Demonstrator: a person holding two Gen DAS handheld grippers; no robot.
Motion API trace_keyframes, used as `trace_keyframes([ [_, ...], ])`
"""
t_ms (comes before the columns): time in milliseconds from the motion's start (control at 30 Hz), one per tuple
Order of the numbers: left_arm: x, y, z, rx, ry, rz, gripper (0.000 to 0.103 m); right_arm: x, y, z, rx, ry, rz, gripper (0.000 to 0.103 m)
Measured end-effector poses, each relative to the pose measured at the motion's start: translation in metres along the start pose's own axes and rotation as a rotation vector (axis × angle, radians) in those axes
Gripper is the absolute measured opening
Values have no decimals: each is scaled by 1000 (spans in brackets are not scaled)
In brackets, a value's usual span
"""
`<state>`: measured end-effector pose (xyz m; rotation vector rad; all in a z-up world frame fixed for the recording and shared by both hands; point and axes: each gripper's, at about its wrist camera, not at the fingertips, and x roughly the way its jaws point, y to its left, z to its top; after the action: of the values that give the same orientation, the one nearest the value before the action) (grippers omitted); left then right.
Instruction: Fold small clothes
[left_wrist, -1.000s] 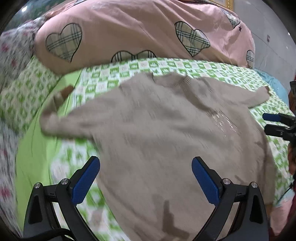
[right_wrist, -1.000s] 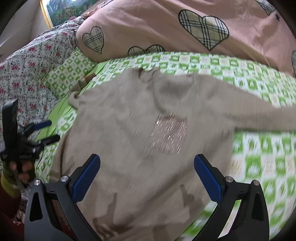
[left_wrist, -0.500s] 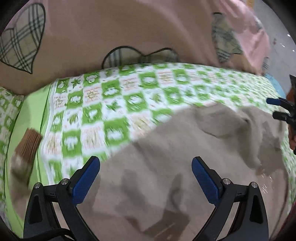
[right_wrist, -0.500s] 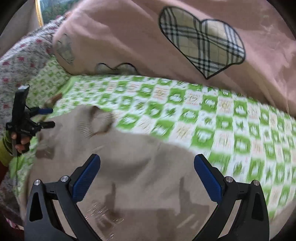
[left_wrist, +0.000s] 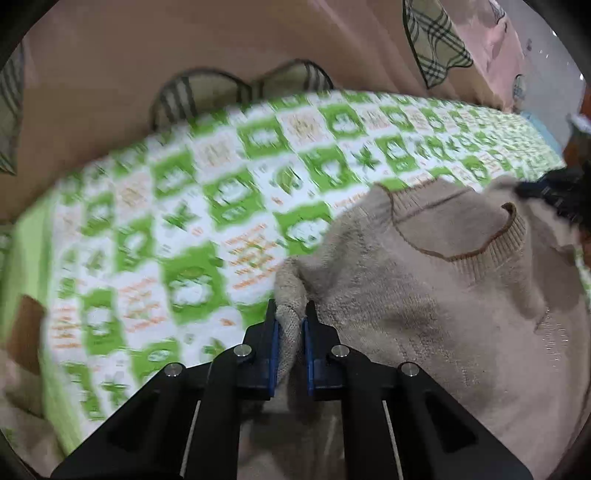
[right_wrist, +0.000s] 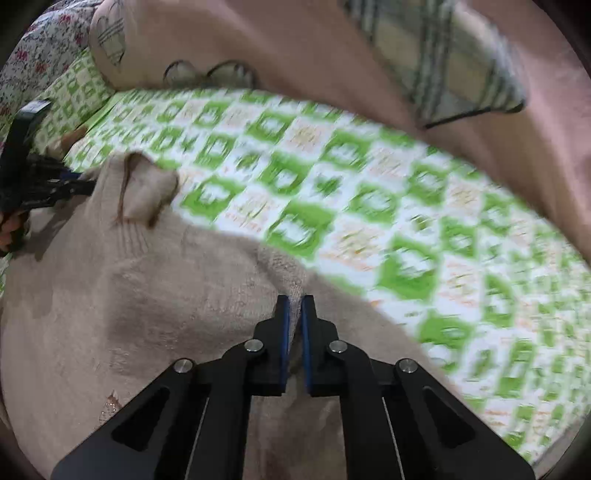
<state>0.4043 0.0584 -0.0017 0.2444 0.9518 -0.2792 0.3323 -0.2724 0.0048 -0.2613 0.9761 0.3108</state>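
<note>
A beige knit sweater (left_wrist: 436, 295) lies on a green-and-white checked bedsheet (left_wrist: 207, 206), its ribbed neckline (left_wrist: 476, 240) toward the pillow. My left gripper (left_wrist: 291, 314) is shut on a pinch of the sweater's left shoulder. In the right wrist view my right gripper (right_wrist: 294, 306) is shut on a pinch of the sweater (right_wrist: 147, 295) at its right shoulder. Each gripper shows in the other's view, the right one (left_wrist: 554, 192) and the left one (right_wrist: 48, 181), at opposite sides of the neckline.
A big pink pillow with plaid hearts (left_wrist: 221, 48) lies just beyond the sheet and also shows in the right wrist view (right_wrist: 369, 59). A brown sleeve cuff (left_wrist: 26, 328) lies at the far left. Floral bedding (right_wrist: 33, 48) is at the back left.
Both grippers were open above the sweater; they have moved forward to the shoulders and closed on the fabric, bunching it up.
</note>
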Motion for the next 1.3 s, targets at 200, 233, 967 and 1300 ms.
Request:
trace_keyframes([
  [200,7,11,0,-78,-17,118,9,-19,-47,14,185,-62,-94,6],
  [233,11,14,-3,-88,-19,133,9,-11,-46,17,195,-47,-97,6],
  [967,-117,-76,-82,-329,-73,-53,53,-179,-240,-171,881,-221,-412,71],
  [1300,-98,-139,-124,-399,12,-172,62,-149,-331,-232,1224,-223,-296,23],
])
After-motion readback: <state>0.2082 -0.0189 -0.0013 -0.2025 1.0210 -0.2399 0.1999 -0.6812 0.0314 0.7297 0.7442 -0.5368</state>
